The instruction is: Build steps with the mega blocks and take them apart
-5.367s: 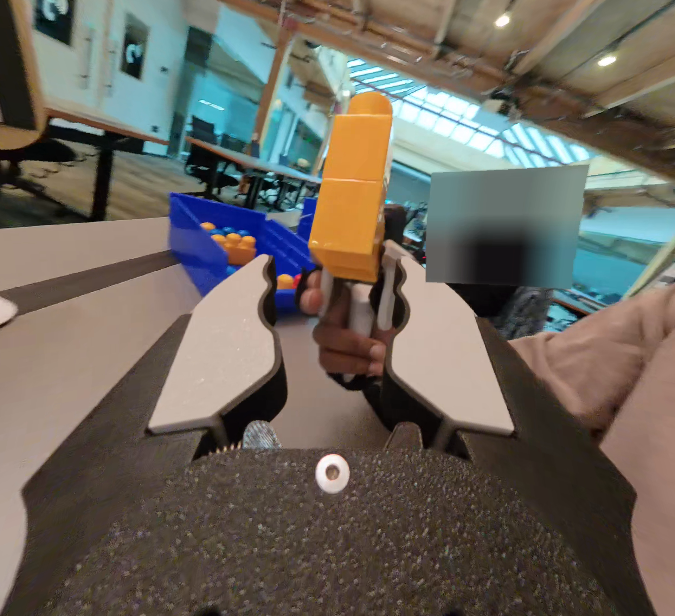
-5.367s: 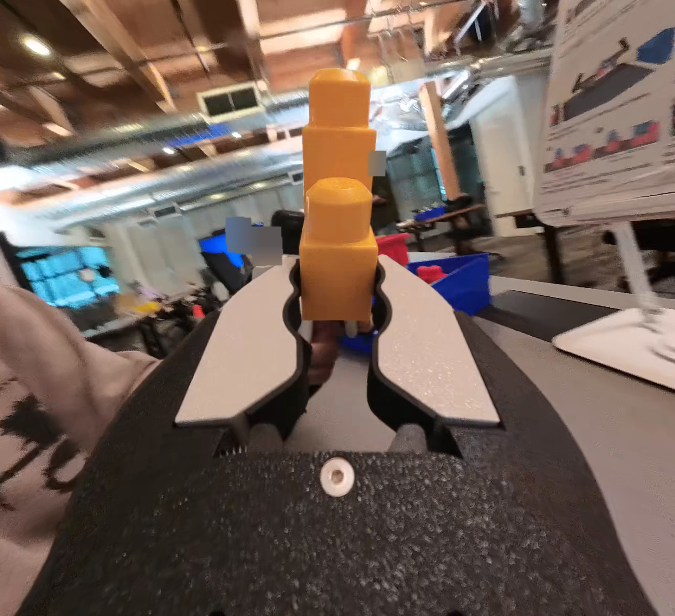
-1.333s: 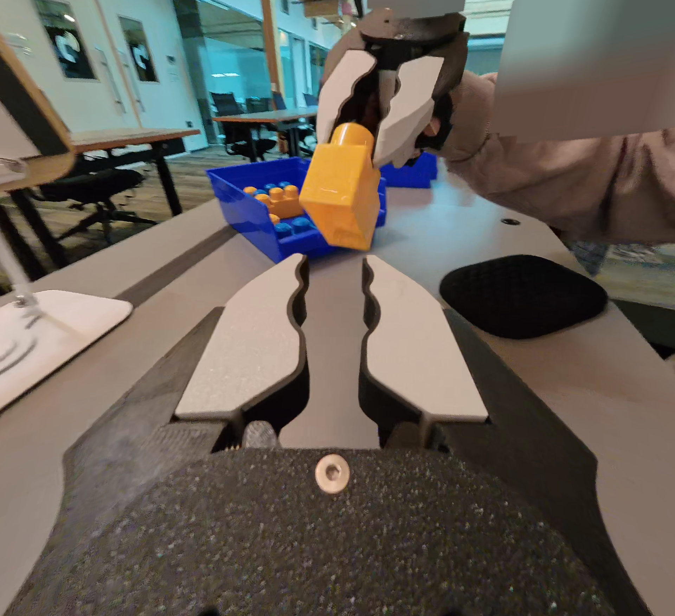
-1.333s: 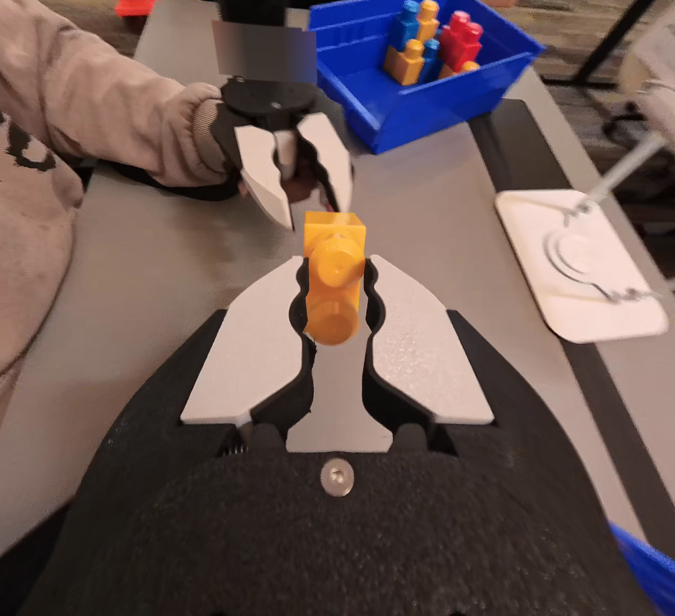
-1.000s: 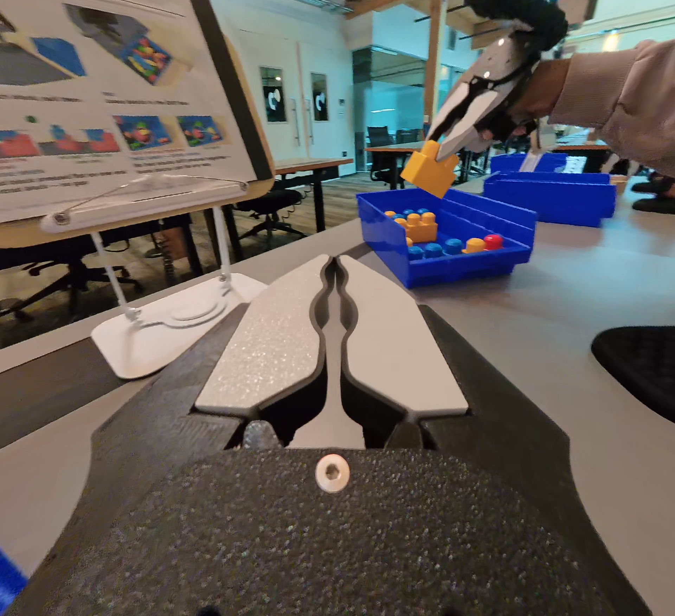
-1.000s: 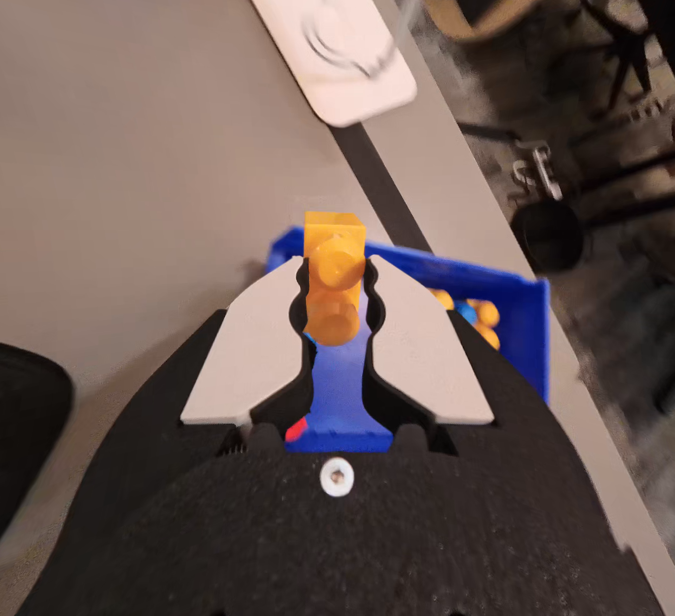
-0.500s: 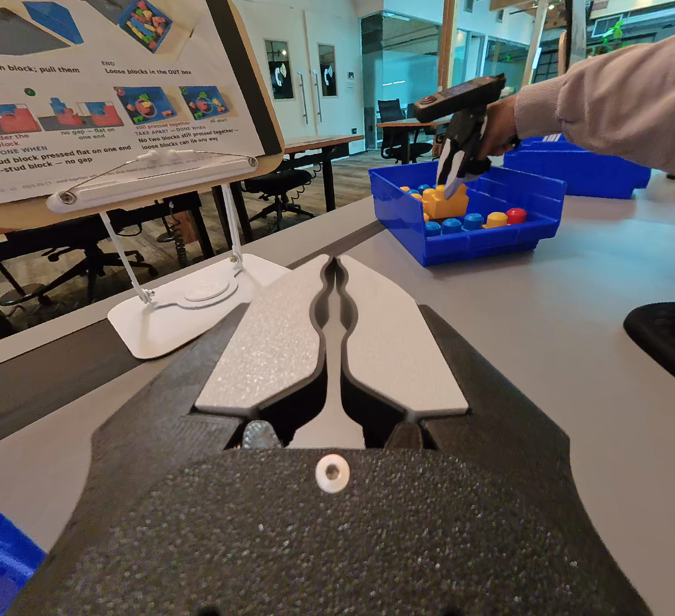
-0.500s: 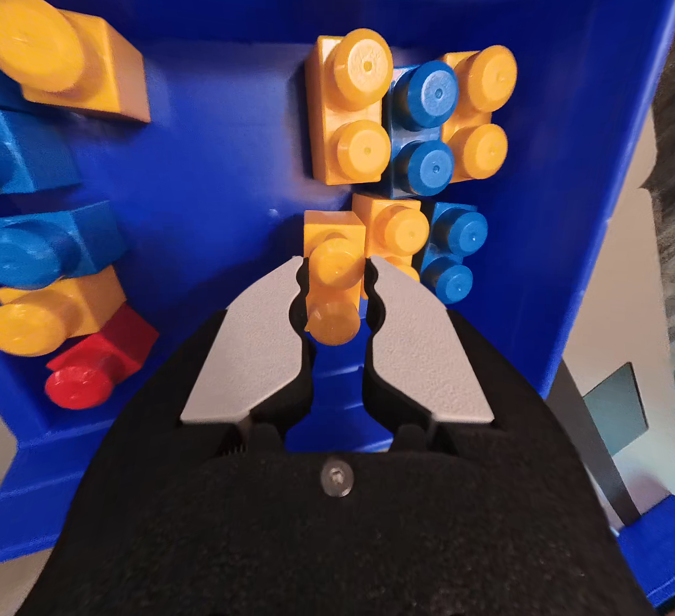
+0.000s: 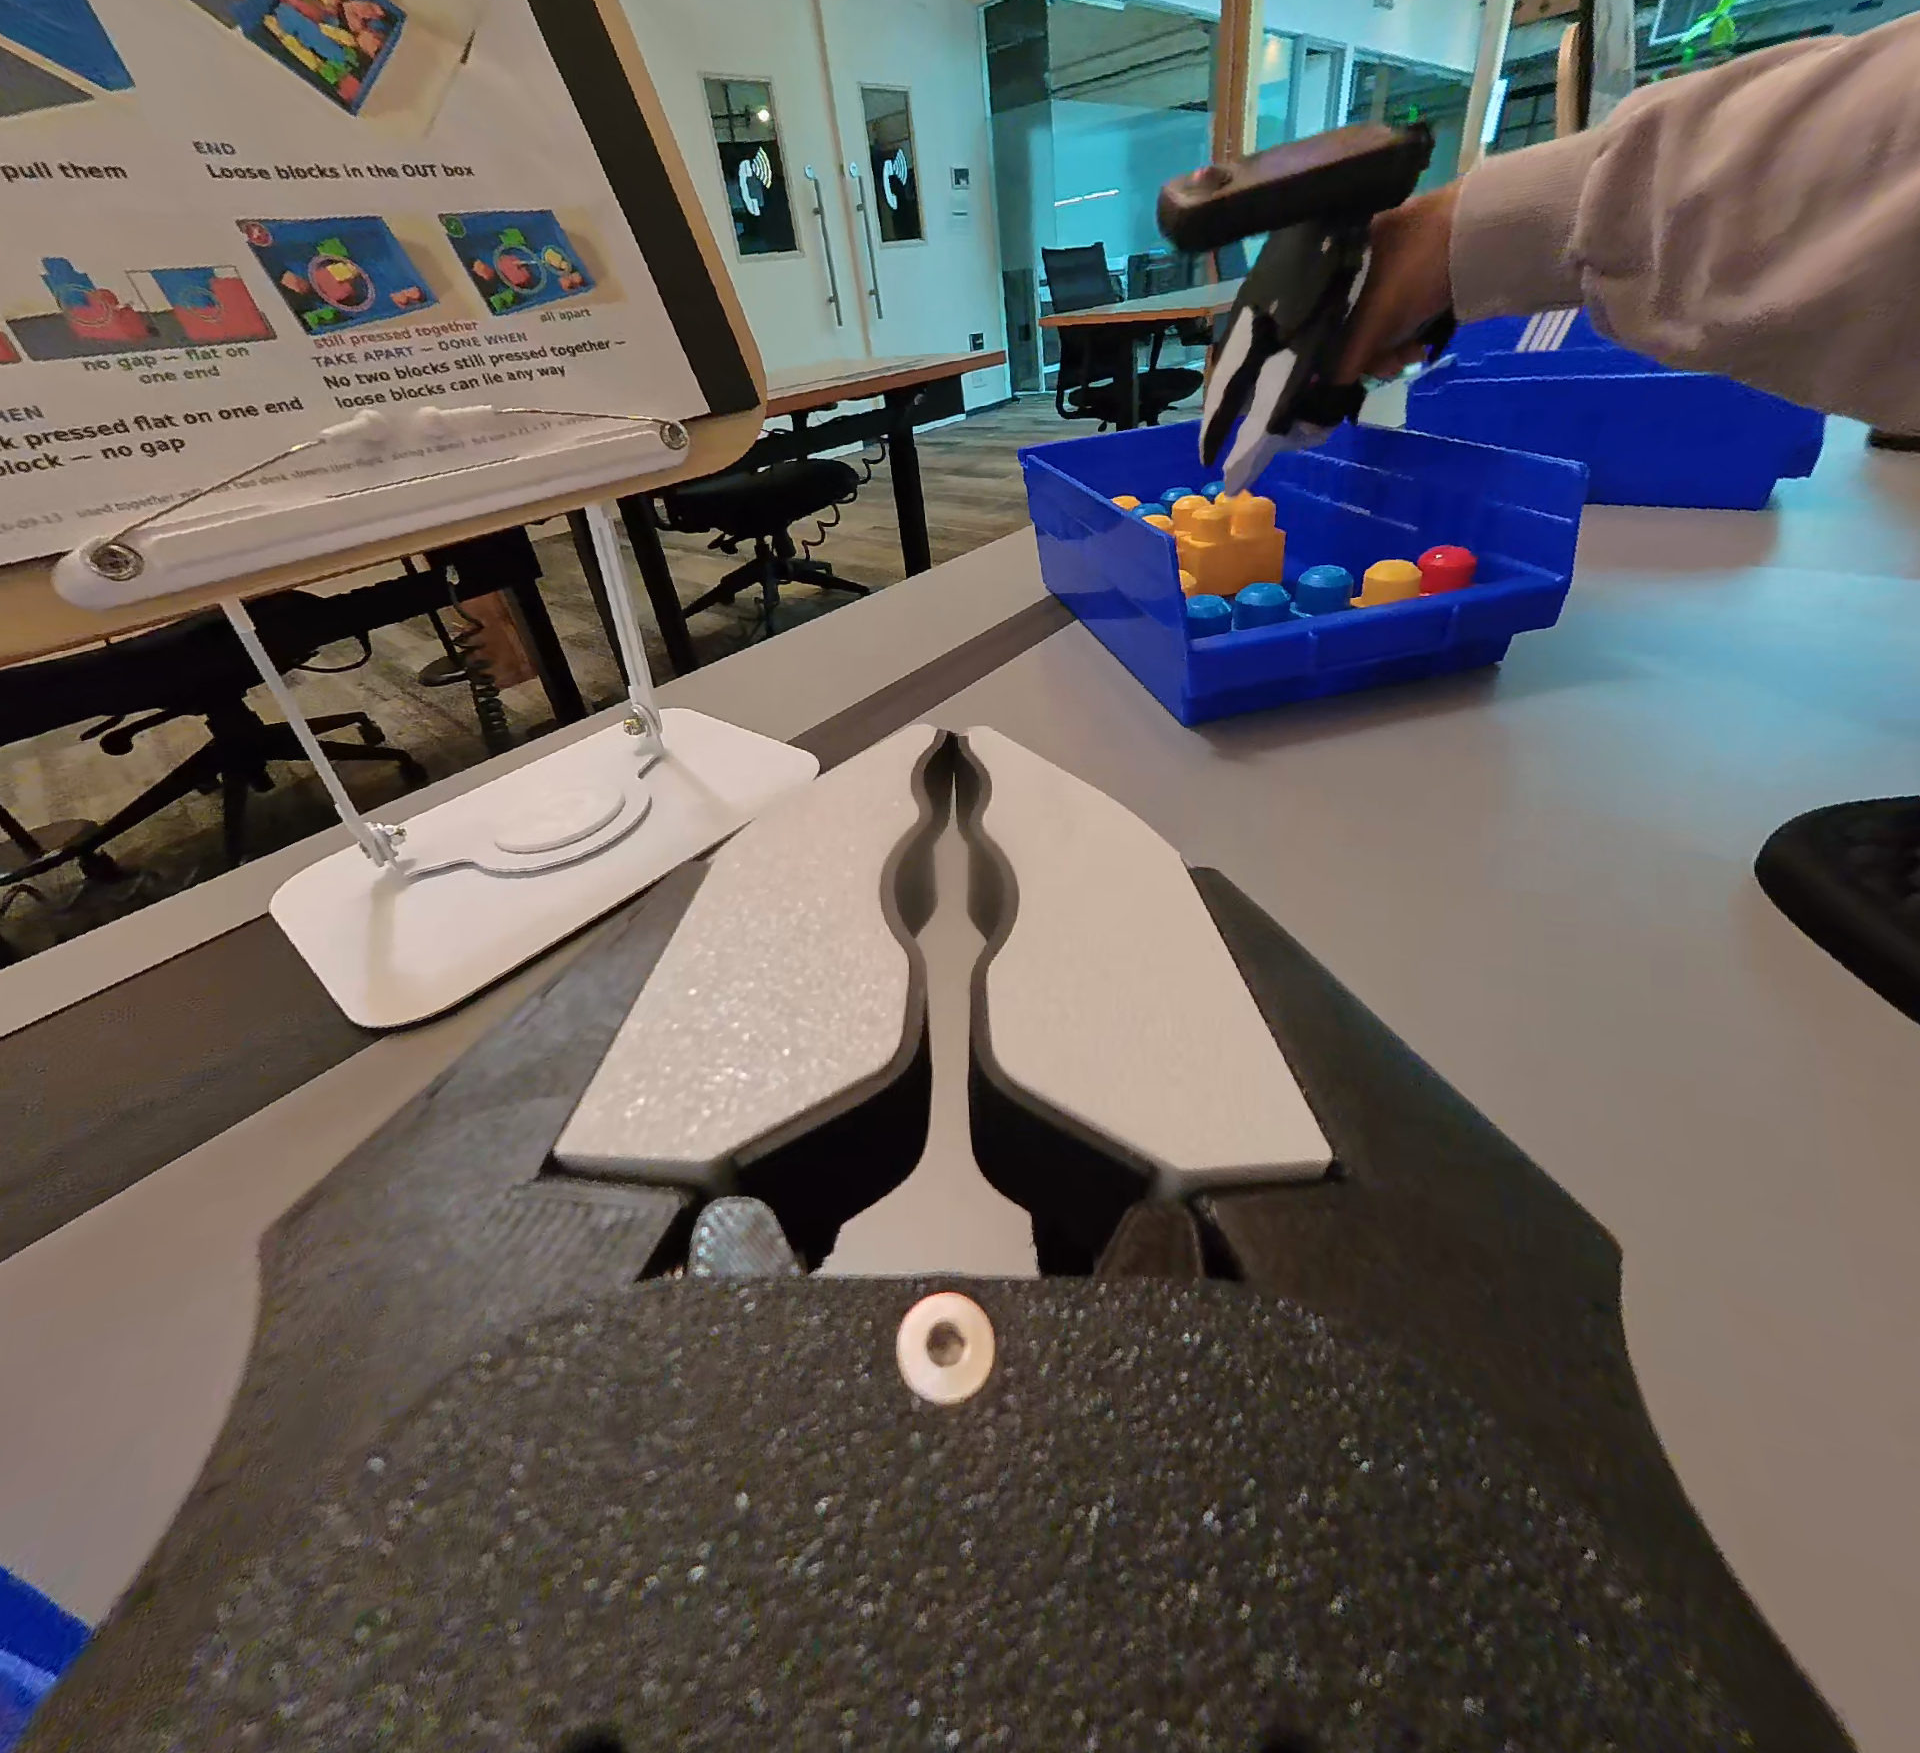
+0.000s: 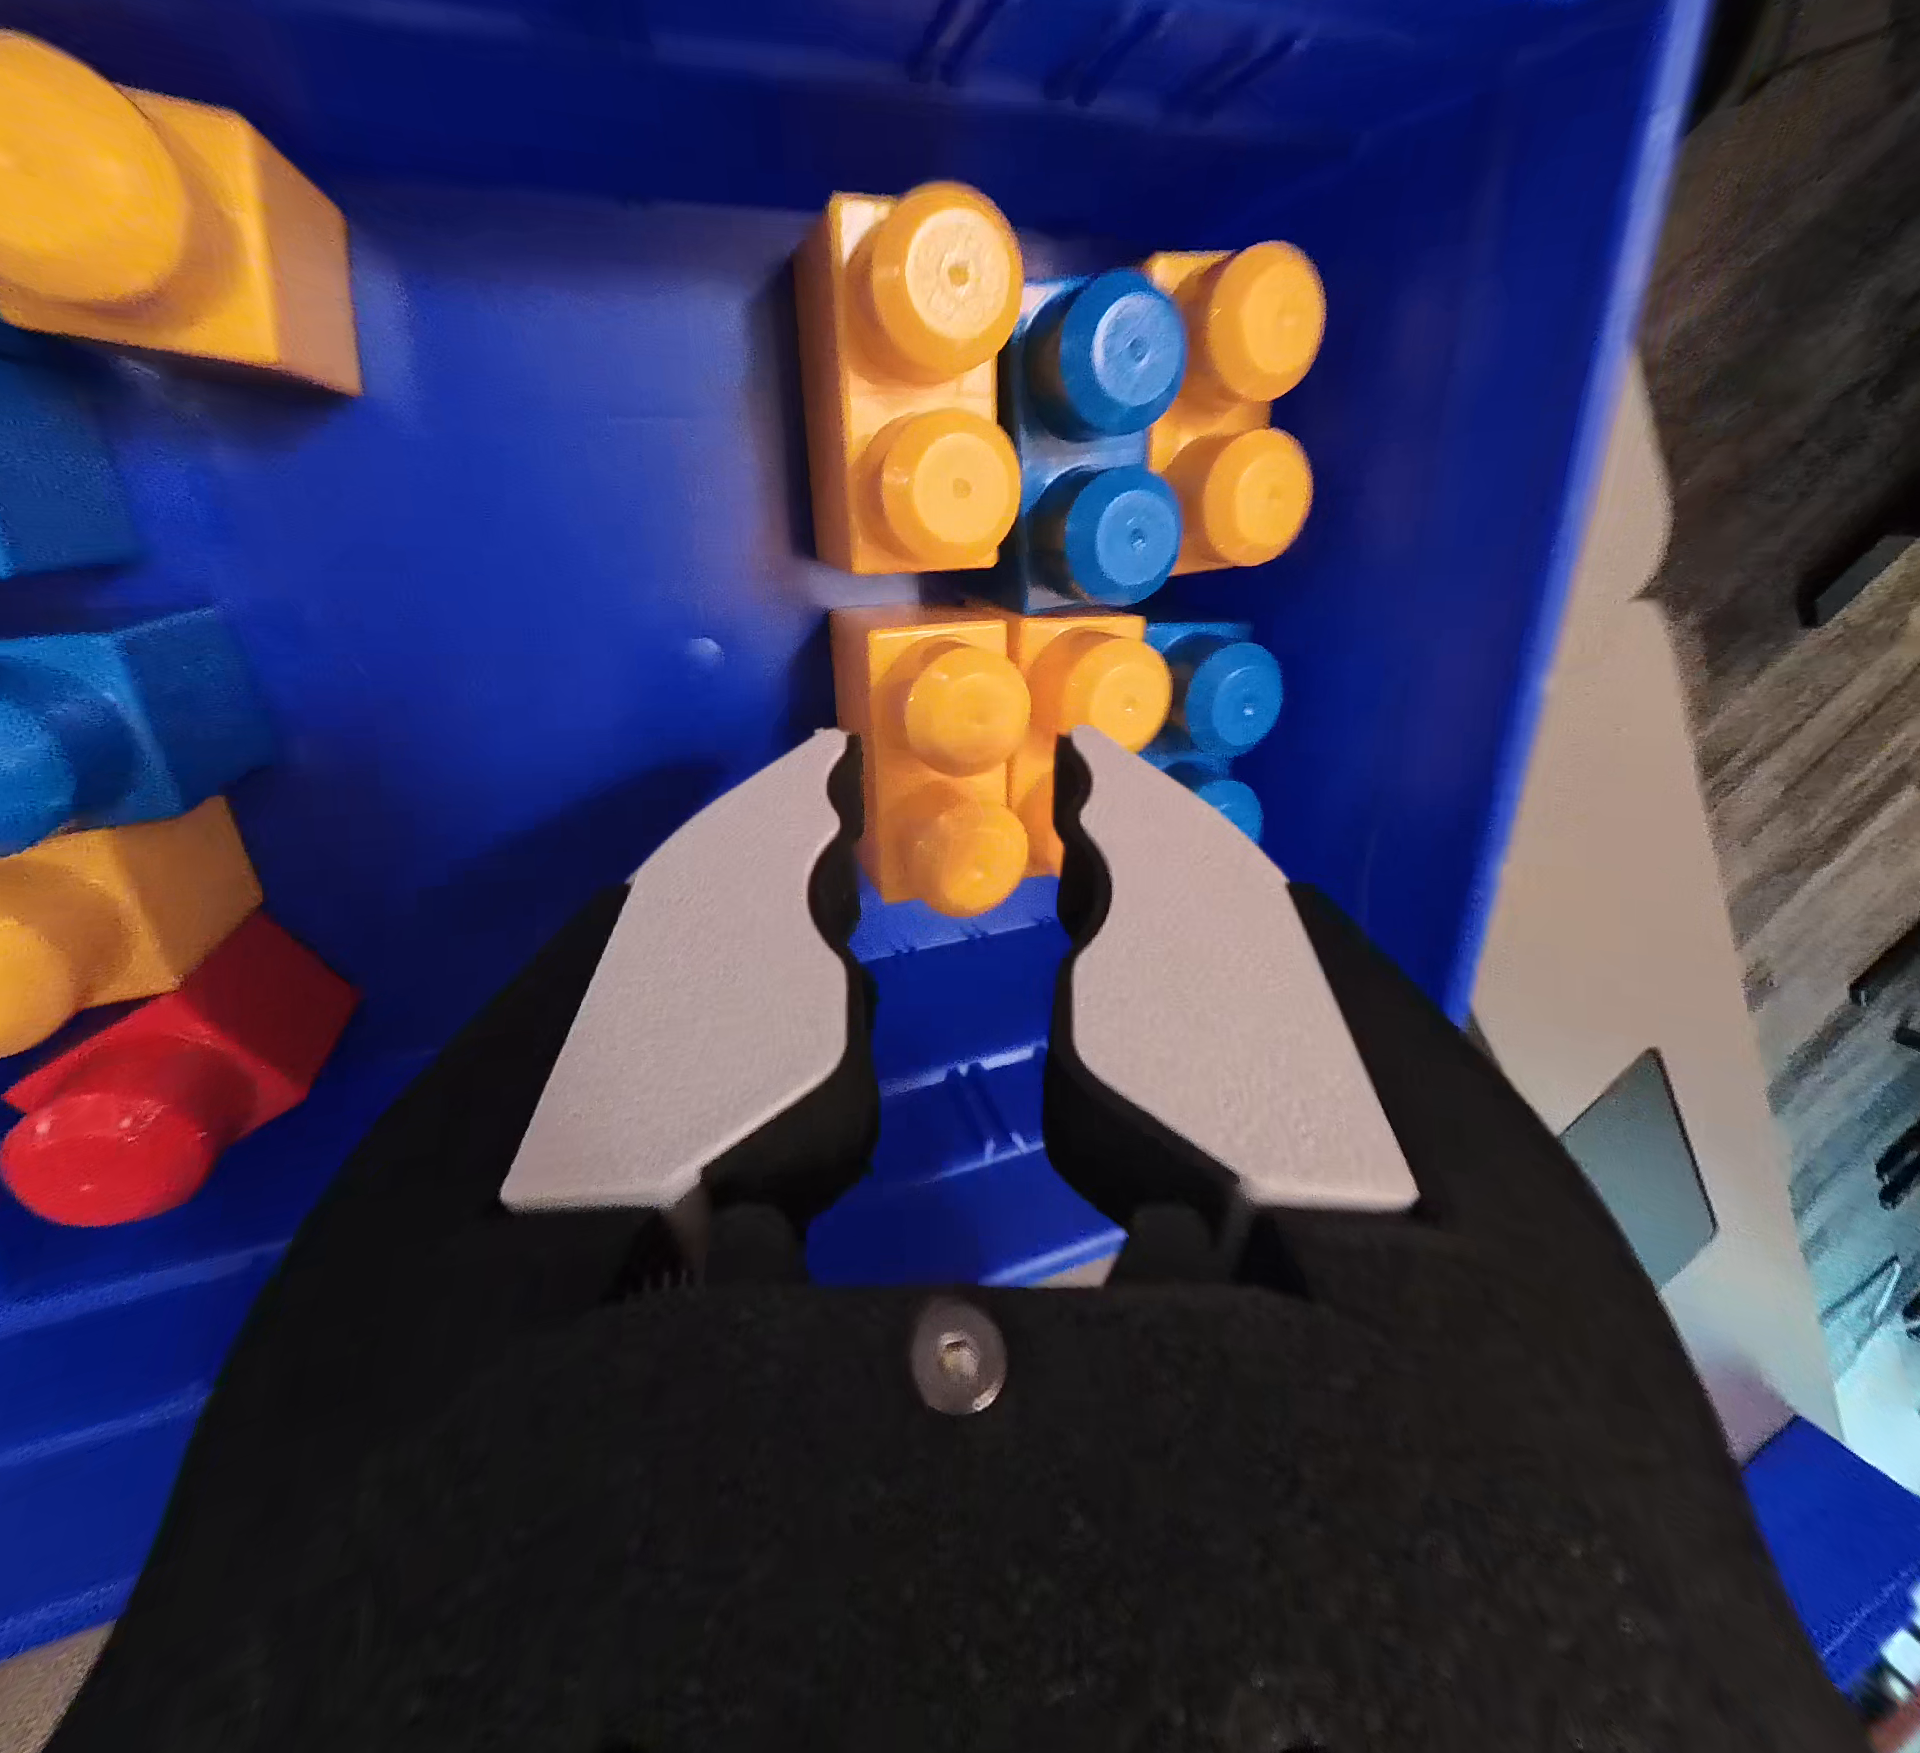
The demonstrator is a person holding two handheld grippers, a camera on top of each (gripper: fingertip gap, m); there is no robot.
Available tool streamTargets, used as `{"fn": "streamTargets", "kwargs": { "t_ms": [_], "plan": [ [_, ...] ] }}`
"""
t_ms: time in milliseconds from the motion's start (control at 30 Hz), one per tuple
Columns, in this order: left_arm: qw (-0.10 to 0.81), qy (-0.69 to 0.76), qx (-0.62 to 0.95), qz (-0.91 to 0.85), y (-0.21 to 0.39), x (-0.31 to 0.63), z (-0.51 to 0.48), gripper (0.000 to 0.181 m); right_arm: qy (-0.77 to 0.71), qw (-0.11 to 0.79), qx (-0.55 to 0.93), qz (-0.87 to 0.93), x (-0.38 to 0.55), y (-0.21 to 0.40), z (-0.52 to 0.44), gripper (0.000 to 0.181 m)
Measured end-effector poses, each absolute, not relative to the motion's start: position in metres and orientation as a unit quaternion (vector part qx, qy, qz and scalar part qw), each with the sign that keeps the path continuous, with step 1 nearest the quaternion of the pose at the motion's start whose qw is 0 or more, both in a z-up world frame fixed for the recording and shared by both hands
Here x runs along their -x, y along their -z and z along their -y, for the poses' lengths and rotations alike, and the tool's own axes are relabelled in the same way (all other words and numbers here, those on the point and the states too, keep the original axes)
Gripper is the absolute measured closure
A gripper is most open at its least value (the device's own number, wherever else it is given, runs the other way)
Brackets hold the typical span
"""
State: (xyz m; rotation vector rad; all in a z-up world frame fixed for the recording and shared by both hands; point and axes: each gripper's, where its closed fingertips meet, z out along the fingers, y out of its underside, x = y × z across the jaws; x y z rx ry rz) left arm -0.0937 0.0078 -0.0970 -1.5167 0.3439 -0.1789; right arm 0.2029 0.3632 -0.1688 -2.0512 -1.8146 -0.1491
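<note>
My right gripper (image 10: 958,745) is open and points down into the blue bin (image 10: 540,477). An orange two-stud block (image 10: 951,768) stands on the bin floor just beyond its fingertips, free of both. It sits beside other orange and blue blocks (image 10: 1101,415). In the left wrist view the right gripper (image 9: 1247,446) hovers just above the orange block (image 9: 1231,550) in the bin (image 9: 1299,664). My left gripper (image 9: 951,747) is shut and empty, low over the grey table, well short of the bin.
More orange, blue and red blocks (image 10: 156,1111) lie at the bin's left side. A white stand (image 9: 520,872) holding an instruction sheet (image 9: 312,145) is at the left. A black pad (image 9: 1849,893) lies at the right. A second blue bin (image 9: 1610,425) stands farther back.
My right gripper carried the orange block over and down into the bin, then opened and let it go. My left gripper shut earlier and has held still since.
</note>
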Motion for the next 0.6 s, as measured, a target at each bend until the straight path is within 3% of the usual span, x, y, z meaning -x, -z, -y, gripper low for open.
{"fn": "streamTargets", "kwargs": {
  "t_ms": [33, 333, 600],
  "plan": [
    [0.709, 0.081, 0.683, -0.155, 0.097, 0.094, -0.008, 0.181, 0.044, 0.218, 0.732, 0.644, -0.199, 0.158, -0.362, 0.146],
    [0.718, 0.057, 0.682, -0.129, 0.091, 0.105, -0.007, 0.181, -0.205, 0.485, 0.676, 0.516, -0.116, 0.021, -0.290, 0.150],
    [0.736, 0.008, 0.674, -0.058, 0.076, 0.145, -0.002, 0.181, -0.398, 0.558, 0.607, 0.403, -0.069, -0.005, -0.191, 0.167]
  ]
}}
